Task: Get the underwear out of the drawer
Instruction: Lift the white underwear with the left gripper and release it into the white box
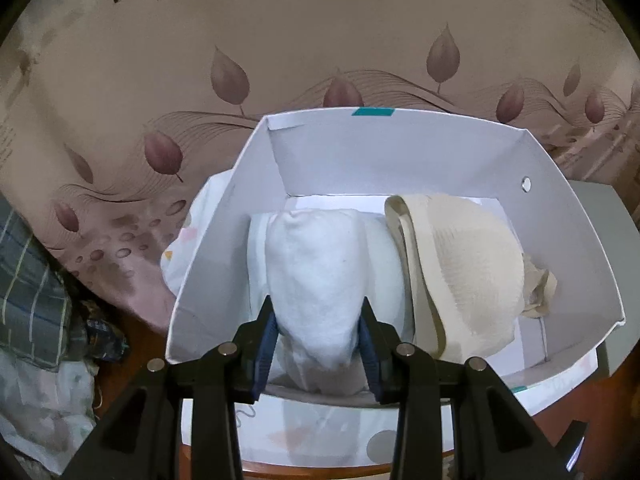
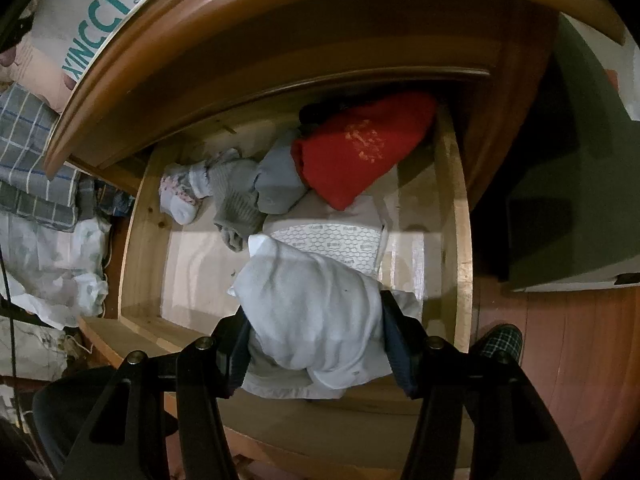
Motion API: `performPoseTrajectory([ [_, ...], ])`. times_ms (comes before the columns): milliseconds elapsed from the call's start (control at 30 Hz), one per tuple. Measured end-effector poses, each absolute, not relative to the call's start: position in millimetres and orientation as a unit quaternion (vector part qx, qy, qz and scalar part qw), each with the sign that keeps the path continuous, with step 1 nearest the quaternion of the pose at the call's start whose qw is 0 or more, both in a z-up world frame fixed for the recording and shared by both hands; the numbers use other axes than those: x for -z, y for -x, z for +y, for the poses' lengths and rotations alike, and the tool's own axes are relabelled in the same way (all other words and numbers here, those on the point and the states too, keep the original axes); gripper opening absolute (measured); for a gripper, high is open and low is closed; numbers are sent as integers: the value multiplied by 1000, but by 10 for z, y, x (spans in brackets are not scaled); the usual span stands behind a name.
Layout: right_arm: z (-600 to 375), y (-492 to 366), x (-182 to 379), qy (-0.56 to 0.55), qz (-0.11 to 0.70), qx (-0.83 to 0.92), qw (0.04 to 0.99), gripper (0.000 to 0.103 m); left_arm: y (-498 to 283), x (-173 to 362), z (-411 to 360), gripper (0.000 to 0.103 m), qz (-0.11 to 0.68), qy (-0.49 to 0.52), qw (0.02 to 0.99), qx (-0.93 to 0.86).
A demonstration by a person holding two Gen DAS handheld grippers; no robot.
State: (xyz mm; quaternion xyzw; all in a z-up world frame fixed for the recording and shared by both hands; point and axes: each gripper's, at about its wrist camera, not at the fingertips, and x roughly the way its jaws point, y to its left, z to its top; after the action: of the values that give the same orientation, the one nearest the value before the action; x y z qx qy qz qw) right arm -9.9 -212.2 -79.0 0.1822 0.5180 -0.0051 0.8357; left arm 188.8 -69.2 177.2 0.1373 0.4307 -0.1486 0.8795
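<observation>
My left gripper (image 1: 318, 346) is shut on a white folded piece of underwear (image 1: 316, 276), held inside a white cardboard box (image 1: 576, 256). A cream ribbed garment (image 1: 468, 272) lies in the box to its right. In the right wrist view, my right gripper (image 2: 316, 354) is shut on a pale grey-white bundle of underwear (image 2: 312, 312) over the front part of the open wooden drawer (image 2: 460, 248). Further back in the drawer lie a red garment (image 2: 360, 152), a grey-blue piece (image 2: 280, 184), grey socks (image 2: 236, 204) and small white-pink socks (image 2: 180, 192).
The white box stands on a wooden top against a pink leaf-printed sheet (image 1: 280, 40). Checked cloth (image 1: 32, 292) and white fabric lie to the left. A patterned paper liner (image 2: 332, 240) covers the drawer floor. A slippered foot (image 2: 500, 340) rests on the wooden floor at right.
</observation>
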Motion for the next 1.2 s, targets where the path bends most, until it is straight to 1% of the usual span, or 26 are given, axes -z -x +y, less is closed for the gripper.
performPoseTrajectory([
  [400, -2127, 107, 790, -182, 518, 7, 836, 55, -1754, -1823, -674, 38, 466, -103, 873, 102],
  [533, -2129, 107, 791, -182, 517, 6, 836, 55, -1741, -1834, -679, 38, 460, -101, 875, 106],
  [667, -2129, 106, 792, -182, 518, 6, 836, 55, -1749, -1831, -668, 41, 453, -94, 881, 103],
  [800, -2128, 106, 792, -182, 518, 6, 836, 55, -1763, -1823, -653, 42, 447, -86, 884, 104],
  [900, -2127, 107, 793, -182, 518, 6, 836, 55, -1761, -1847, -620, 47, 441, -78, 888, 101],
  [1033, -2131, 107, 799, -181, 518, 6, 836, 55, -1711, -1976, -586, 62, 409, -78, 903, 108],
  [1200, -2139, 103, 810, -180, 520, 9, 835, 55, -1555, -2173, -608, 65, 366, -106, 918, 113],
])
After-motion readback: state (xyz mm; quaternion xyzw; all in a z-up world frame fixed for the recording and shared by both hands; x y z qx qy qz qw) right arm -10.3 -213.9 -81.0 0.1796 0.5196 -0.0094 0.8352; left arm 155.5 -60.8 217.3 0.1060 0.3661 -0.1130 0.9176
